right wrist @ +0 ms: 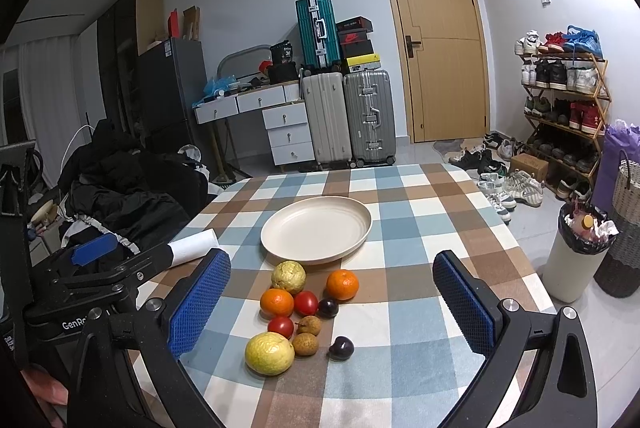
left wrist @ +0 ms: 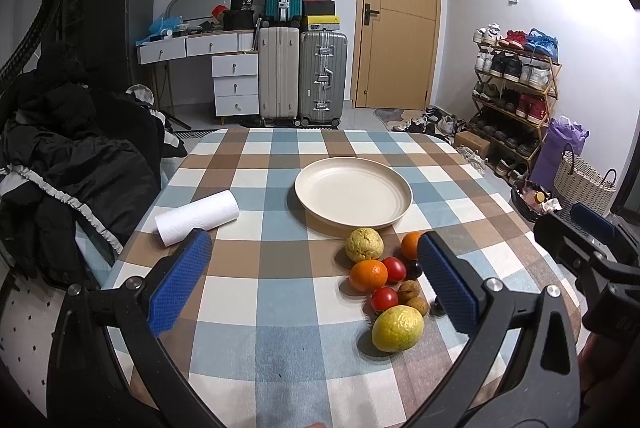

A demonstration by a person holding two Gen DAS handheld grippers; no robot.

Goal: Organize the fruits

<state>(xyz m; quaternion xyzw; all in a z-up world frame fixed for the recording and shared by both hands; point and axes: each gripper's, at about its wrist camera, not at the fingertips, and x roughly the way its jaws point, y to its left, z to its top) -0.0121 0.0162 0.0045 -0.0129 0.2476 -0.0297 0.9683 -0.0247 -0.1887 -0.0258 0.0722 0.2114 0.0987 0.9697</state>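
Both tongs, left gripper (left wrist: pixel 316 288) and right gripper (right wrist: pixel 332 304), stand apart, empty; fruits (right wrist: pixel 304 312) cluster just beside plate (right wrist: pixel 316 228), toward the table's (right wrist: pixel 420 196) near edge.

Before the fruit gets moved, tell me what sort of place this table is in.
Most likely a lived-in room of a home, doubling as storage. Stacked suitcases stand beside a white drawer desk, a shoe rack full of sneakers lines the wall by the wooden door, and the table wears a checked tablecloth.

Left camera low over the near table edge, looking across toward the door (left wrist: pixel 396 12), right camera just beside it, a bit higher, facing the same way, both showing the plate (left wrist: pixel 353 192) and fruits
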